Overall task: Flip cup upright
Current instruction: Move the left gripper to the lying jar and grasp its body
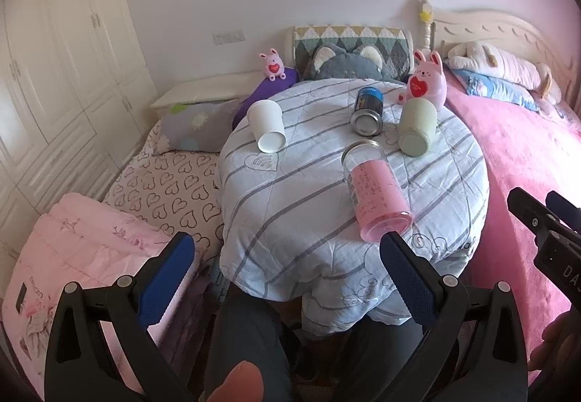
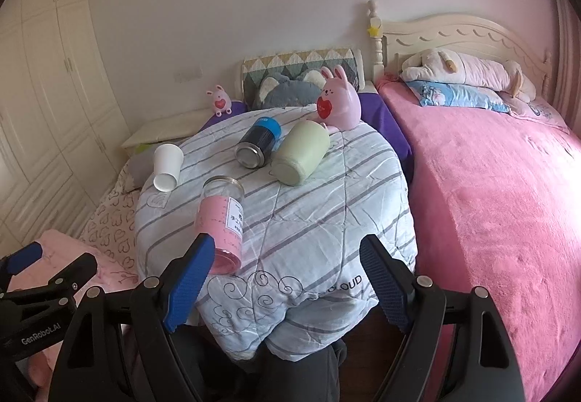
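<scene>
Both grippers, left [image 1: 287,257] & right [image 2: 287,258], jaws spread wide, empty, near table edge; pink glass jar-cup [image 1: 376,193] on its side on quilted table [image 1: 290,206], base twd camera; prob. rigid, slick, breakable; grip mid-body across width.

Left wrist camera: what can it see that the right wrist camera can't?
Only the left wrist view shows the grey spotted pillow clearly and the right gripper at its edge. Only the right wrist view shows "GenRobot.AI" on the left gripper and more of the pink blanket. Both show four containers lying on their sides: white paper cup, blue can, green cup, pink jar.
</scene>
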